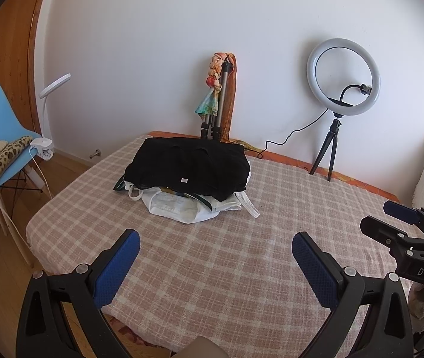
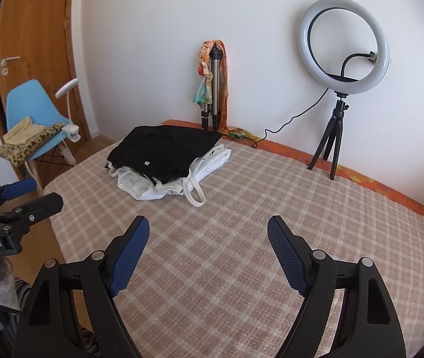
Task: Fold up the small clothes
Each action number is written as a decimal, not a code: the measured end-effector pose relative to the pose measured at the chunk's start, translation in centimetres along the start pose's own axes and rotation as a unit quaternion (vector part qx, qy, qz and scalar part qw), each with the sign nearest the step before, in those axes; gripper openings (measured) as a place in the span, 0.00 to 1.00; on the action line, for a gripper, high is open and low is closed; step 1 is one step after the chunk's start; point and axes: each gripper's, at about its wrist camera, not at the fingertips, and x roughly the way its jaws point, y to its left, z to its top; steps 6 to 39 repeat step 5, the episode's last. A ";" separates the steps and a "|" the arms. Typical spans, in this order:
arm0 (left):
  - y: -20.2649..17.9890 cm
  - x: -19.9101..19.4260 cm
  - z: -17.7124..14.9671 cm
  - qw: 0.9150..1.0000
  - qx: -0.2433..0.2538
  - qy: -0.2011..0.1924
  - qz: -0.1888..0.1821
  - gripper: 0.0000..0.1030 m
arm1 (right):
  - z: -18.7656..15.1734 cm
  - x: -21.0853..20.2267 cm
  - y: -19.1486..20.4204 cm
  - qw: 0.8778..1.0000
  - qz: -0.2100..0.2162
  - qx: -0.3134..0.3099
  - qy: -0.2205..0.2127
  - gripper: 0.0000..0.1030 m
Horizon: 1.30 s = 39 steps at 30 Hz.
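Clothes pile: black garment (image 1: 191, 167) lies atop white garments (image 1: 182, 207), heaped unfolded at the far side of the checked bed (image 1: 242, 253).
Progress: nothing looks folded; all folding remains.
Left gripper (image 1: 215, 252): jaws apart, empty, well short of the pile.
Right gripper (image 2: 208, 243): likewise spread, empty.

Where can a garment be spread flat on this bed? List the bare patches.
Bare checked bedspread lies between the clothes pile and both open grippers, and rightward below the ring light tripod. Crowded: the far-left corner, under the pile, and the folded tripod against the wall.

A checked bed (image 1: 212, 268) bears a clothes pile (image 1: 188, 176) and a ring light (image 1: 343, 77).
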 end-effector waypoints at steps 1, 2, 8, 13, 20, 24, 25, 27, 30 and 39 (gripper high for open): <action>-0.1 -0.1 0.0 1.000 0.003 -0.003 0.000 1.00 | 0.0 0.0 0.0 1.000 0.000 0.001 0.000 0.79; -0.2 -0.1 0.0 1.000 0.005 -0.005 0.000 1.00 | 0.0 0.0 0.0 1.000 0.000 0.001 0.001 0.79; -0.2 -0.1 0.0 1.000 0.005 -0.003 -0.002 1.00 | -0.2 0.0 0.2 1.000 0.002 -0.001 0.002 0.79; -0.2 -0.1 0.0 1.000 0.005 -0.003 -0.002 1.00 | -0.2 0.0 0.2 1.000 0.002 -0.001 0.002 0.79; -0.2 -0.1 0.0 1.000 0.005 -0.003 -0.002 1.00 | -0.2 0.0 0.2 1.000 0.002 -0.001 0.002 0.79; -0.2 -0.1 0.0 1.000 0.005 -0.003 -0.002 1.00 | -0.2 0.0 0.2 1.000 0.002 -0.001 0.002 0.79; -0.2 -0.1 0.0 1.000 0.005 -0.003 -0.002 1.00 | -0.2 0.0 0.2 1.000 0.002 -0.001 0.002 0.79; -0.2 -0.1 0.0 1.000 0.005 -0.003 -0.002 1.00 | -0.2 0.0 0.2 1.000 0.002 -0.001 0.002 0.79; -0.2 -0.1 0.0 1.000 0.005 -0.003 -0.002 1.00 | -0.2 0.0 0.2 1.000 0.002 -0.001 0.002 0.79; -0.2 -0.1 0.0 1.000 0.005 -0.003 -0.002 1.00 | -0.2 0.0 0.2 1.000 0.002 -0.001 0.002 0.79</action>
